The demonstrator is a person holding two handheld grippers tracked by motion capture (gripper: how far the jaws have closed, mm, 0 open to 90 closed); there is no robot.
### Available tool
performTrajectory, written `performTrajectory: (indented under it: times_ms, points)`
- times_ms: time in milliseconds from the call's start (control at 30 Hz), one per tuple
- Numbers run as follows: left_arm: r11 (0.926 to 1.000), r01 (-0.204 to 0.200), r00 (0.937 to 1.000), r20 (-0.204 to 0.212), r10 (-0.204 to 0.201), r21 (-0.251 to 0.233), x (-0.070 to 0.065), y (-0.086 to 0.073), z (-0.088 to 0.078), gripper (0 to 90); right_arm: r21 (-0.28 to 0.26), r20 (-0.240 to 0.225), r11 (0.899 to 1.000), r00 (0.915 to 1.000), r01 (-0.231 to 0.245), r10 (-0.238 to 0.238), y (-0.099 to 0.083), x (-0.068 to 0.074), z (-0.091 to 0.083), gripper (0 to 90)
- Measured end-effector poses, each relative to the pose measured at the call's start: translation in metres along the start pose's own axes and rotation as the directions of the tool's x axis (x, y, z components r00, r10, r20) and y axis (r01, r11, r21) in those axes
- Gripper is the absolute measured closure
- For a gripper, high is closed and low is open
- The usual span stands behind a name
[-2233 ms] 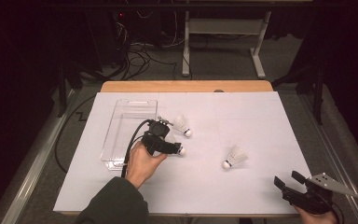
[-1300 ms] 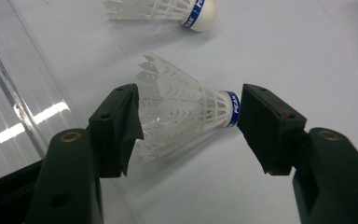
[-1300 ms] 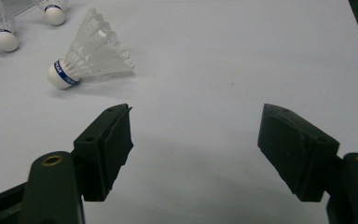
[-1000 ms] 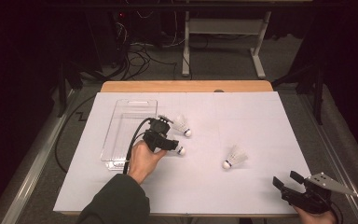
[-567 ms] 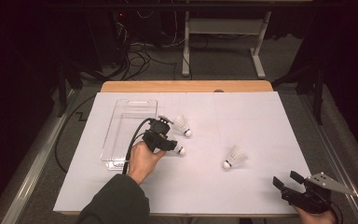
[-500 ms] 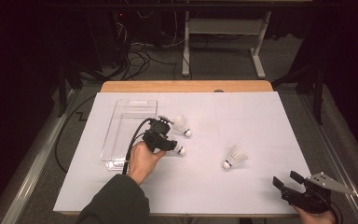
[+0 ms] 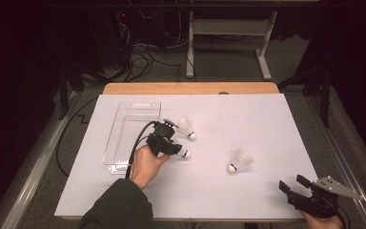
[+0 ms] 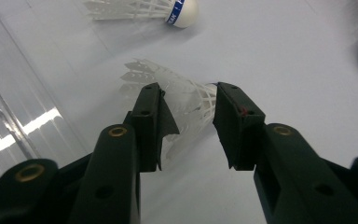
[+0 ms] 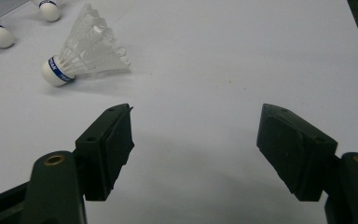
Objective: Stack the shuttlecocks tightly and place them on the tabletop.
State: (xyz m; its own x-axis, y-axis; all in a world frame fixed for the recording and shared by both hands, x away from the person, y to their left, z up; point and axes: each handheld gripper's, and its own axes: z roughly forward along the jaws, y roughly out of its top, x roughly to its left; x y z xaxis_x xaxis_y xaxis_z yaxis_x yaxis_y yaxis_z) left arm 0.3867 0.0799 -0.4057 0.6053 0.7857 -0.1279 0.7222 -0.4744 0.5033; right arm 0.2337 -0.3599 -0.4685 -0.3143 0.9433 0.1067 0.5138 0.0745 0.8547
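Shuttlecock (image 8: 186,100) between closing left hand-held gripper (image 8: 189,126) jaws; clear tray (image 7: 131,131) beside, second shuttlecock (image 8: 142,9) near; right hand-held gripper (image 9: 193,140) wide.

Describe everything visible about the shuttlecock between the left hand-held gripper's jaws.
The shuttlecock lies on its side on the white table cover. It has a white, feather-like skirt and a rounded white cork end. The left hand-held gripper straddles its skirt, and its jaws have just been closing; the left gripper view leaves it unclear whether the pads press it yet. It lies beside the clear tray.

Wooden table (image 7: 190,88) under white sheet (image 7: 267,124); on sheet: clear tray (image 7: 124,143), three shuttlecocks (image 7: 238,161) apparently lying flat.
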Motion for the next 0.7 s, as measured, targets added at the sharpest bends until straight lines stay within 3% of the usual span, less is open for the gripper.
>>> performTrajectory:
  times_ms: [633, 700]
  points:
    - [0.9997, -0.017, 0.9989, 0.043, 0.016, 0.016, 0.0003, 0.0017, 0.0028, 81.0, -0.005, -0.006, 1.000, 1.0000, -0.005, 0.005, 0.0000, -0.0007, -0.0011, 26.9]
    - [0.9993, -0.034, 0.9991, 0.027, 0.034, 0.017, -0.0021, 0.0033, 0.0016, 83.0, -0.006, -0.006, 1.000, 1.0000, -0.006, 0.006, 0.0000, -0.0003, -0.0012, 26.8]
